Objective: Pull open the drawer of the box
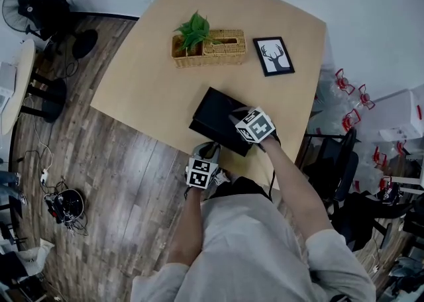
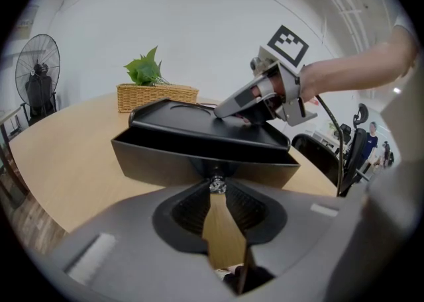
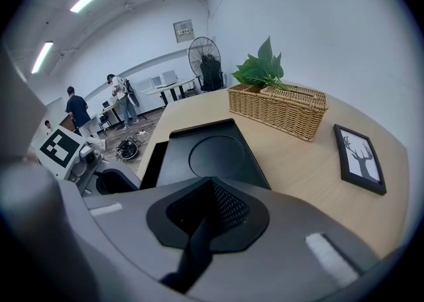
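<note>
A flat black box (image 1: 213, 114) lies near the front edge of the wooden table (image 1: 152, 82). Its drawer (image 2: 159, 160) stands a little way out toward me, and a dark gap shows beside the lid (image 3: 212, 155). My left gripper (image 2: 216, 189) is at the table edge, shut on the drawer's small metal knob (image 2: 216, 184). The left gripper (image 1: 209, 150) shows below the box in the head view. My right gripper (image 1: 240, 117) rests on the box top with its jaws together, holding nothing. The left gripper view shows the right gripper (image 2: 223, 114) pressed onto the lid.
A wicker basket (image 1: 222, 48) with a green plant (image 1: 193, 29) and a framed deer picture (image 1: 273, 55) sit at the table's far side. A fan (image 1: 36, 2) stands on the floor at left and a dark chair (image 1: 331, 165) at right. People stand far off.
</note>
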The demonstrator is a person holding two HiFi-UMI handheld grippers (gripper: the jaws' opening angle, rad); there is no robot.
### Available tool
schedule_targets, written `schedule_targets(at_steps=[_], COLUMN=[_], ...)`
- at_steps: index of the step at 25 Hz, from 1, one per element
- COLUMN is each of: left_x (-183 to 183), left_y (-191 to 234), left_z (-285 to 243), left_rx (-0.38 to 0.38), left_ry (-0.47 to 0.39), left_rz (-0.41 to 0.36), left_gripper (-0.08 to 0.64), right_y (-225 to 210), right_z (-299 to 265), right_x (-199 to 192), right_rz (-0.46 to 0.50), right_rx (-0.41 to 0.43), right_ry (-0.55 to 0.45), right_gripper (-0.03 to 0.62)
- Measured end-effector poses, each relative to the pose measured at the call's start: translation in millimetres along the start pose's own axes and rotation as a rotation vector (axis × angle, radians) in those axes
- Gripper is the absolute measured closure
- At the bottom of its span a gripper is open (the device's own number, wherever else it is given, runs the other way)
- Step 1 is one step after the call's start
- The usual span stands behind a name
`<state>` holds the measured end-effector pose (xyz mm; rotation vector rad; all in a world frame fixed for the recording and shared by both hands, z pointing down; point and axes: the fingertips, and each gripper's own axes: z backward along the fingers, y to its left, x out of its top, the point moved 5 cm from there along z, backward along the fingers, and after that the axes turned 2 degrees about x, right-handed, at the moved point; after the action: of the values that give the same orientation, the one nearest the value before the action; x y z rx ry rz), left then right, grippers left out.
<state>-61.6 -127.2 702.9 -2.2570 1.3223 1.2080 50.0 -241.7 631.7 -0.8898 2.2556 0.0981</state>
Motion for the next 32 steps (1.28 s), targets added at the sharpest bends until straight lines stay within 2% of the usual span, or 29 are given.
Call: schedule_targets(at_steps=[32], left_x=[-23], left_y=[-2], left_z=[33], left_rx=[0.002], left_ry=[0.017], left_rz=[0.014], left_gripper=[0.43], right_y=[0], right_z=[2], right_x=[-2], right_rz=[0.039], right_rx=[-0.02], right_ry=[-0.014], right_gripper=[0.594])
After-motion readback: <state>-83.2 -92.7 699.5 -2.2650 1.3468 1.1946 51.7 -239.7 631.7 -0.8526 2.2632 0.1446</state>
